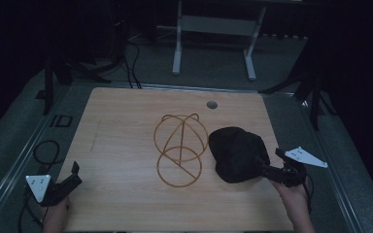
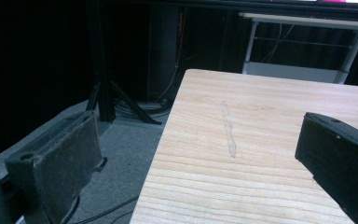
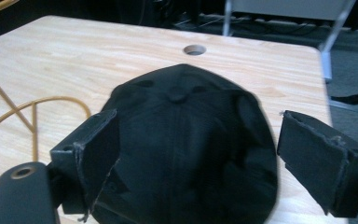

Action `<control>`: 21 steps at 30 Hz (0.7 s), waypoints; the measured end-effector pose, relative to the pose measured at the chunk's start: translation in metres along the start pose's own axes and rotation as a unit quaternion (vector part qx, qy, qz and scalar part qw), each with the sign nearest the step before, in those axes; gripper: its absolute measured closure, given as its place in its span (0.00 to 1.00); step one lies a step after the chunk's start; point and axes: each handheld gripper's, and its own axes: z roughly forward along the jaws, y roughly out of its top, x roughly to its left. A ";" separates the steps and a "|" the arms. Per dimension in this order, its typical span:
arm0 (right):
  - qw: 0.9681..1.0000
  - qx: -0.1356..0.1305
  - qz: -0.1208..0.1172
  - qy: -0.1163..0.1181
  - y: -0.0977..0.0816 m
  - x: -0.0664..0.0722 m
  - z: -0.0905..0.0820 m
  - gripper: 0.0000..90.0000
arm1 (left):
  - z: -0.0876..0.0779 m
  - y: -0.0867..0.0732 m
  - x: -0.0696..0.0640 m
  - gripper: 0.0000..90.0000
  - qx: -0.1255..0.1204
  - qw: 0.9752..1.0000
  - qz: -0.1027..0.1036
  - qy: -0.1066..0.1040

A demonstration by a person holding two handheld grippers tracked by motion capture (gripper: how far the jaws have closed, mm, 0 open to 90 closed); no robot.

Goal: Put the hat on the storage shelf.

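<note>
Both claws gape wide — the right claw (image 3: 196, 158) straddles a black cap (image 1: 237, 154) on the bench (image 1: 126, 126); the left claw (image 1: 74, 174) holds nothing.

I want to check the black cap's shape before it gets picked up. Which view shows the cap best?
The right gripper view: the black cap sits close between the open jaws, with its panels, eyelets and top button visible. The high view shows the cap whole but small and dark, beside the gold wire stand. The left gripper view looks along bare table.
</note>
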 end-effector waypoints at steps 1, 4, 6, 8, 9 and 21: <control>1.000 0.000 0.000 0.000 0.000 0.000 0.000 0.15 | 0.000 0.000 0.000 0.01 0.000 1.000 0.000 0.000; 1.000 0.017 -0.008 0.017 -0.002 0.007 0.014 0.16 | 0.000 0.000 0.000 0.01 0.000 1.000 -0.001 0.000; 0.999 0.027 -0.014 0.016 -0.004 0.009 0.021 0.17 | 0.000 0.000 0.000 0.01 -0.001 1.000 0.001 -0.001; 0.999 0.039 -0.023 0.011 -0.006 0.010 0.027 0.20 | 0.000 0.000 0.000 0.01 -0.001 1.000 0.001 -0.001; 0.999 0.039 -0.023 0.011 -0.006 0.010 0.027 0.20 | 0.000 0.000 0.000 0.01 -0.001 1.000 0.001 -0.001; 0.997 0.067 -0.036 0.002 -0.022 0.010 0.050 0.53 | 0.000 0.000 -0.001 0.01 -0.001 1.000 0.003 -0.003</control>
